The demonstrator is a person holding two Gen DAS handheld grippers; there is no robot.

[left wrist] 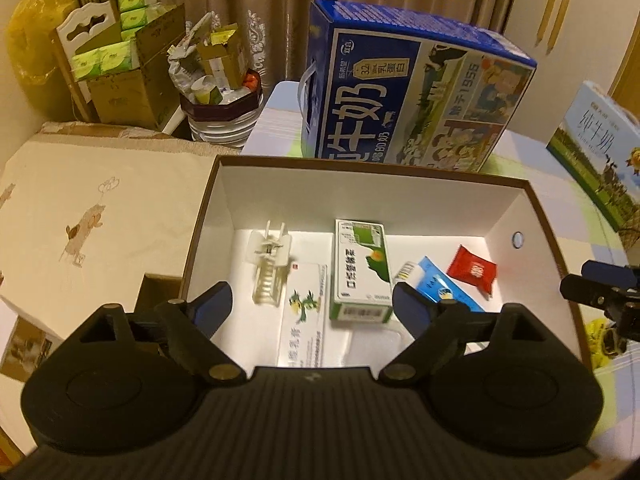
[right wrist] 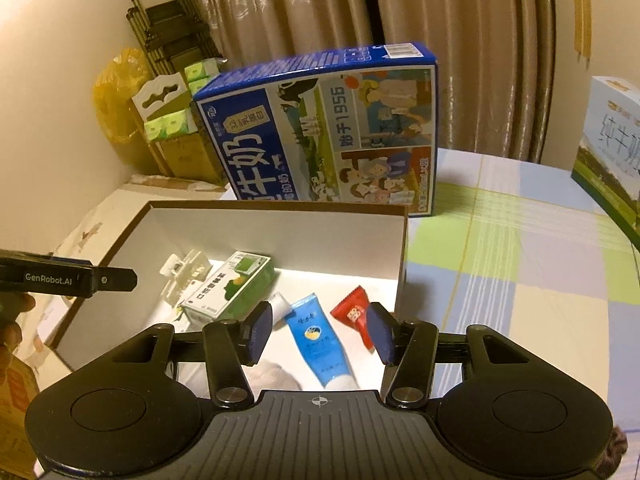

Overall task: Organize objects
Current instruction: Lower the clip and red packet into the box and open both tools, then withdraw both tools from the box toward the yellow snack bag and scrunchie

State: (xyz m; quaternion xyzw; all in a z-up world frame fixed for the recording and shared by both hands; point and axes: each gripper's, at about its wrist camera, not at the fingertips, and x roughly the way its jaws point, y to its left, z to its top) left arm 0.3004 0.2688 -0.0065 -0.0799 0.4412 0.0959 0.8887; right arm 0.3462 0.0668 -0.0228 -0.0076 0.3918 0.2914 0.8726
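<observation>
Grippers are hovering over the brown-rimmed box [left wrist: 208, 216] — left gripper [left wrist: 312, 304] and right gripper [right wrist: 318, 332] both spread wide, gripping nothing. Inside the box, the green medicine carton [left wrist: 362, 268] is lying mid-floor; it looks light and stiff, best pinched across its narrow sides. Right of it, the blue tube [right wrist: 320, 340] looks soft and the red sachet [right wrist: 354, 314] crinkly. Behind the box, a milk carton [right wrist: 320, 128] is reading "1956" — the left tool, "GenRobot.AI".
</observation>
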